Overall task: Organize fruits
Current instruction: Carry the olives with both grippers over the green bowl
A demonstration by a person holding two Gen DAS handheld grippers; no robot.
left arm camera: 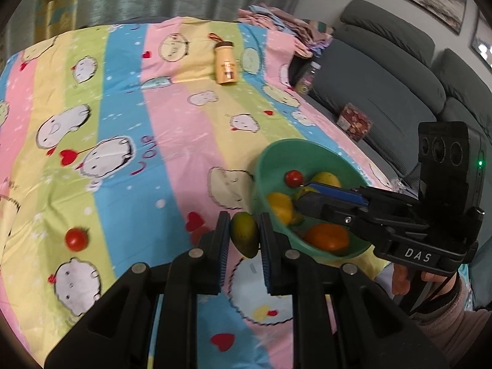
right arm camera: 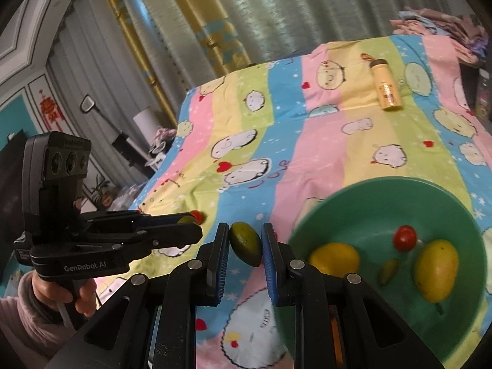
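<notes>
Left wrist view: my left claw (left arm camera: 243, 224) pinches a green mango (left arm camera: 244, 243) just short of the bowl (left arm camera: 264, 160). My right claw (right arm camera: 246, 230) grips a second mango (right arm camera: 246, 247) beside the rim. Held only at the tips, either might slip and roll across the sheet (left arm camera: 172, 141).

Dim indoor light, soft motion blur, dark fisheye corners, curved edges
</notes>
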